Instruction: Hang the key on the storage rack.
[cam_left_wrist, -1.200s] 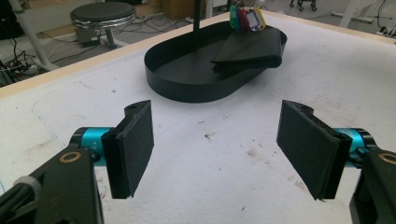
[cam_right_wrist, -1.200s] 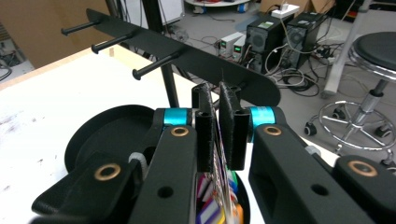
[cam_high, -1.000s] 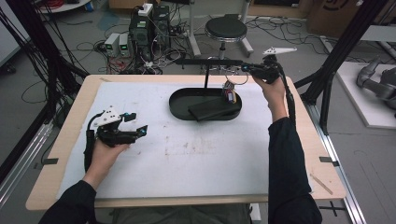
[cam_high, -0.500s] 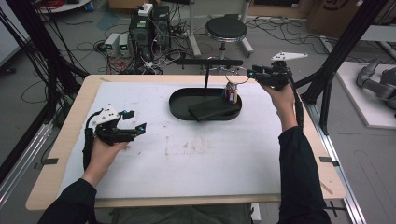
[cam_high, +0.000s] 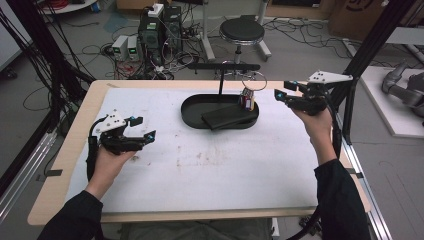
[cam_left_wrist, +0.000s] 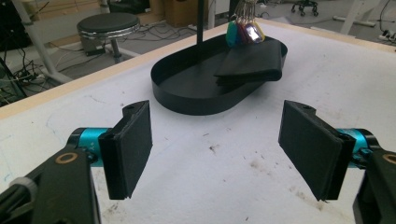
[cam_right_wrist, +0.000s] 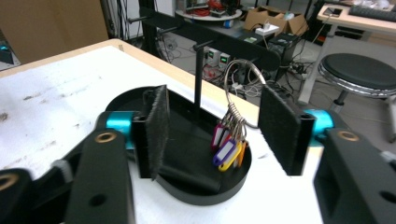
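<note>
A key ring (cam_high: 253, 81) with coloured tags (cam_high: 246, 100) hangs from the bar of a black stand (cam_high: 223, 66), over the right end of a black oval tray (cam_high: 192, 117). A flat black folded item (cam_high: 227, 116) lies in the tray. My right gripper (cam_high: 281, 90) is held in the air to the right of the ring. Its jaws have just been opening and nothing is between them. In the right gripper view the tags (cam_right_wrist: 226, 149) hang beyond the gripper (cam_right_wrist: 217, 112). My left gripper (cam_high: 146, 127) hovers open over the table's left side, facing the tray (cam_left_wrist: 187, 100).
The white table top (cam_high: 225, 170) shows scuff marks in the middle. A stool (cam_high: 242, 31), cables and electronics boxes (cam_high: 150, 30) stand on the floor behind the table. Black frame posts (cam_high: 370, 45) rise at the right and left.
My right gripper let go of the key ring, opened its jaws and drew back to the right. The ring stays hanging on the stand. The left gripper has hardly moved.
</note>
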